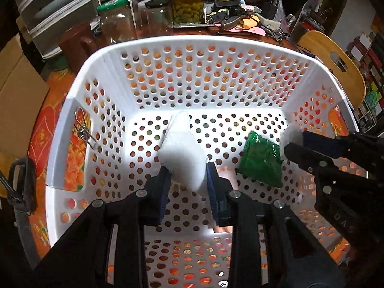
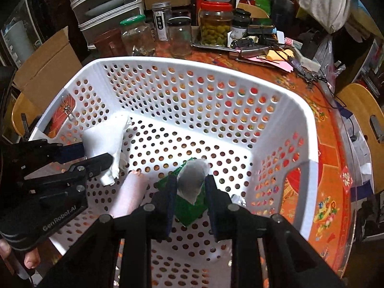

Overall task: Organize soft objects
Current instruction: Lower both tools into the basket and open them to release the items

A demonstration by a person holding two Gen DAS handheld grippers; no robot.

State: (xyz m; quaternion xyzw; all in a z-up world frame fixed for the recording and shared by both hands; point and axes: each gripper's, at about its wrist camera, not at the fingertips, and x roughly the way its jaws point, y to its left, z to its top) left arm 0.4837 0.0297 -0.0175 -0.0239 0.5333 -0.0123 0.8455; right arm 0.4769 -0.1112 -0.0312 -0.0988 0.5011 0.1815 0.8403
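Clenched in the left tongs (image 1: 186,180), a white folded cloth pad (image 1: 182,148) is pointing its long axis straight ahead over the white perforated plastic basket (image 1: 100,55), while the right tongs (image 2: 188,188) are gripping a smaller white pad (image 2: 193,180) above the green packet (image 1: 261,163), whose pink neighbour (image 2: 129,196) only the right view is showing clearly.

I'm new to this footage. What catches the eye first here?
A big white perforated basket fills both views on an orange patterned table. Over its floor, the left gripper clamps a white pouch and the right gripper a small translucent pouch, above a green packet.
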